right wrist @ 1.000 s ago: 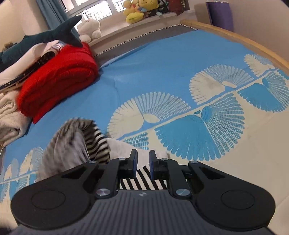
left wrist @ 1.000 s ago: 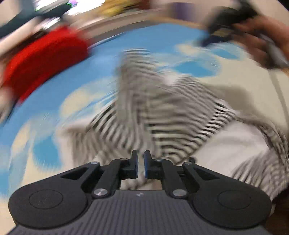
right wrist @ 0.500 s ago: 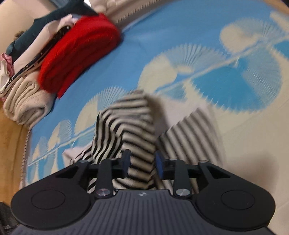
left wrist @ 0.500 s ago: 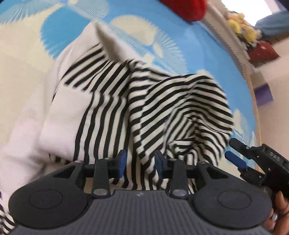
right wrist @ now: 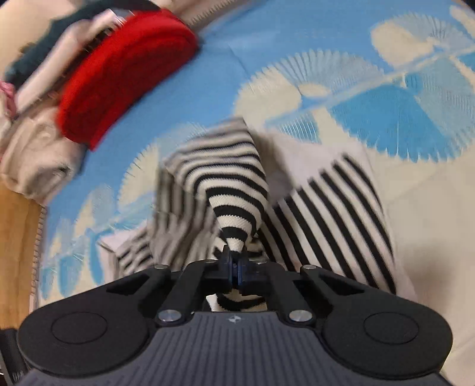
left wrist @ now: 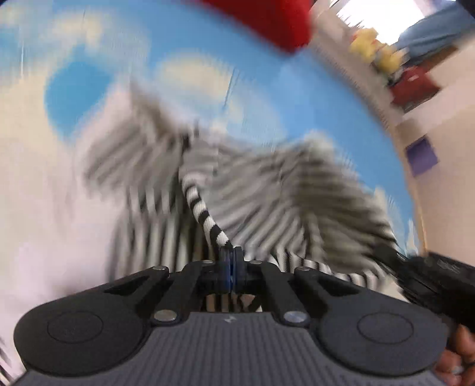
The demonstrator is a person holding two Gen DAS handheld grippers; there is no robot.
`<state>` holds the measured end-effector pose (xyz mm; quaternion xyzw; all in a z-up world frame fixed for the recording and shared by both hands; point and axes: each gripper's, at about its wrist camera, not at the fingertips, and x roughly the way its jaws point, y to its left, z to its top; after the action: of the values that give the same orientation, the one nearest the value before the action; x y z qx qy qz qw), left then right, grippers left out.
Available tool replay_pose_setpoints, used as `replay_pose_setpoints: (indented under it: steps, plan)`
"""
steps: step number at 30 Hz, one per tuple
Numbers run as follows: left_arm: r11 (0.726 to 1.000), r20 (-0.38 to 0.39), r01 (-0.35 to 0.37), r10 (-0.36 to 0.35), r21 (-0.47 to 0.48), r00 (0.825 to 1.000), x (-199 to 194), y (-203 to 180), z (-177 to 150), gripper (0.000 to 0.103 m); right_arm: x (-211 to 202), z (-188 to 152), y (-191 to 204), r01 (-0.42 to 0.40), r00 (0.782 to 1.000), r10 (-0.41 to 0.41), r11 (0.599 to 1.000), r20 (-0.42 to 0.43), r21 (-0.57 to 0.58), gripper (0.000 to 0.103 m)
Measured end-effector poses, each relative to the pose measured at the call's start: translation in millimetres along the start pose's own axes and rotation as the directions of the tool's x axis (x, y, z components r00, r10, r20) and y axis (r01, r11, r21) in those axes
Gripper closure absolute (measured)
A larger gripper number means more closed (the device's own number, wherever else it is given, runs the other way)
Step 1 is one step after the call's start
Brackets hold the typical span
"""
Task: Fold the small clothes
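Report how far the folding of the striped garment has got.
Done: no fold shows; the striped garment lies crumpled on the blue bedspread. In hand: left gripper and right gripper each pinch a bunched bit of it. Left: spreading it flat and all the folds.

Your left wrist view is smeared by motion — the striped garment (left wrist: 267, 190) blurs to grey beyond the one sharp strip at the tongs, and the toys on the sill (left wrist: 377, 50) are only yellow blobs. The red blanket (left wrist: 267, 20) is cut off by the top edge. In your right wrist view the folded pile (right wrist: 44, 98) at the left runs blurred — its separate pieces can't be told.
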<state>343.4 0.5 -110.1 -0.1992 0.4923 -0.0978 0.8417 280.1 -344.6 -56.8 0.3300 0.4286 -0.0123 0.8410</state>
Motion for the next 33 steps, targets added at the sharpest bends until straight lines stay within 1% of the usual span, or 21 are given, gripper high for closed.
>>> replay_pose_setpoints:
  steps: [3,5,6,8,9,10,11,12,13,14,15,16,17,20,24,25,27,28,29,30,33]
  plan:
    - [0.998,0.18,-0.002,-0.009,0.063,0.984,-38.7,11.1,19.5,0.102,-45.8,8.0,4.4,-0.14,0.987,0.143,0.989,0.067,-0.042,0.101]
    - [0.999,0.193,0.016,-0.025,0.045,0.981,-50.4,28.2,26.4,0.102,-69.0,6.7,1.8,-0.235,0.97,0.239,0.969,0.047,-0.078,0.101]
    - [0.999,0.149,0.003,-0.009,0.042,0.989,-48.4,37.2,27.6,0.102,-71.8,2.7,-0.6,-0.269,0.963,0.269,0.958,-0.014,-0.097,0.101]
    - [0.995,-0.026,-0.067,0.069,0.076,0.997,-26.2,46.5,22.1,0.1,-54.1,-14.3,-2.9,-0.237,0.95,0.193,0.958,-0.246,-0.163,0.099]
    - [0.985,-0.134,-0.129,0.144,0.117,0.98,-10.7,51.6,14.3,0.097,-40.4,-29.6,-5.8,-0.184,0.936,0.103,0.958,-0.338,-0.219,0.098]
    - [0.975,-0.189,-0.176,0.201,0.139,0.961,-0.2,55.0,8.3,0.094,-31.8,-39.5,-9.4,-0.115,0.936,0.017,0.959,-0.351,-0.26,0.097]
    - [0.97,-0.2,-0.206,0.228,0.129,0.953,3.9,58.5,5.6,0.092,-24.7,-45.2,-13.8,-0.032,0.939,-0.069,0.959,-0.337,-0.283,0.093]
    - [0.975,-0.19,-0.204,0.218,0.089,0.957,2.0,61.7,6.0,0.09,-19.2,-45.3,-18.4,0.03,0.937,-0.124,0.96,-0.326,-0.277,0.092]
    - [0.982,-0.18,-0.179,0.187,0.059,0.966,-0.9,61.9,8.5,0.082,-17.3,-40.9,-23.0,0.037,0.943,-0.113,0.97,-0.314,-0.239,0.091]
    - [0.988,-0.168,-0.15,0.154,0.038,0.974,-5.1,61.5,11.0,0.07,-17.1,-34.5,-27.3,0.027,0.954,-0.081,0.982,-0.29,-0.185,0.085]
    - [0.992,-0.154,-0.126,0.127,0.018,0.98,-7.4,58.7,15.5,0.064,-16.9,-29.6,-29.9,0.022,0.963,-0.061,0.989,-0.264,-0.146,0.079]
    - [0.993,-0.147,-0.119,0.119,0.008,0.982,-8.6,57.2,18.2,0.056,-16.1,-24.8,-31.2,0.027,0.971,-0.054,0.993,-0.232,-0.118,0.067]
    - [0.993,-0.147,-0.119,0.119,0.005,0.982,-6.6,55.1,19.2,0.055,-14.6,-20.6,-32.2,0.029,0.978,-0.049,0.995,-0.203,-0.098,0.058]
    - [0.988,-0.178,-0.156,0.153,0.002,0.972,4.2,53.6,14.6,0.055,-4.8,-15.8,-39.0,0.039,0.982,-0.045,0.999,-0.182,-0.036,0.056]
    - [0.981,-0.21,-0.194,0.187,-0.013,0.96,17.7,58.0,9.6,0.057,21.7,-24.8,-41.1,0.071,0.967,-0.061,0.997,-0.246,0.031,0.056]
    - [0.981,-0.216,-0.195,0.188,-0.011,0.958,20.8,58.0,8.3,0.06,29.3,-27.3,-39.1,0.089,0.965,-0.08,0.996,-0.252,0.024,0.056]
    - [0.982,-0.214,-0.191,0.186,0.0,0.959,22.3,56.9,6.2,0.076,34.2,-30.8,-37.1,0.111,0.963,-0.104,0.994,-0.247,0.013,0.056]
    - [0.982,-0.207,-0.189,0.186,0.006,0.961,22.5,55.8,6.5,0.085,35.5,-30.6,-36.8,0.126,0.964,-0.12,0.992,-0.239,0.011,0.063]
    - [0.983,-0.188,-0.185,0.184,0.014,0.965,19.6,54.2,7.8,0.096,34.1,-29.8,-35.7,0.138,0.966,-0.132,0.99,-0.223,0.009,0.086]
    - [0.984,-0.153,-0.174,0.176,0.024,0.972,13.2,51.0,10.4,0.1,30.8,-27.1,-34.3,0.146,0.969,-0.142,0.989,-0.204,0.004,0.098]
    - [0.997,-0.035,-0.066,0.067,0.043,0.997,-11.2,41.2,20.3,0.101,3.3,-13.3,-27.7,0.095,0.991,-0.093,0.995,-0.098,0.014,0.1]
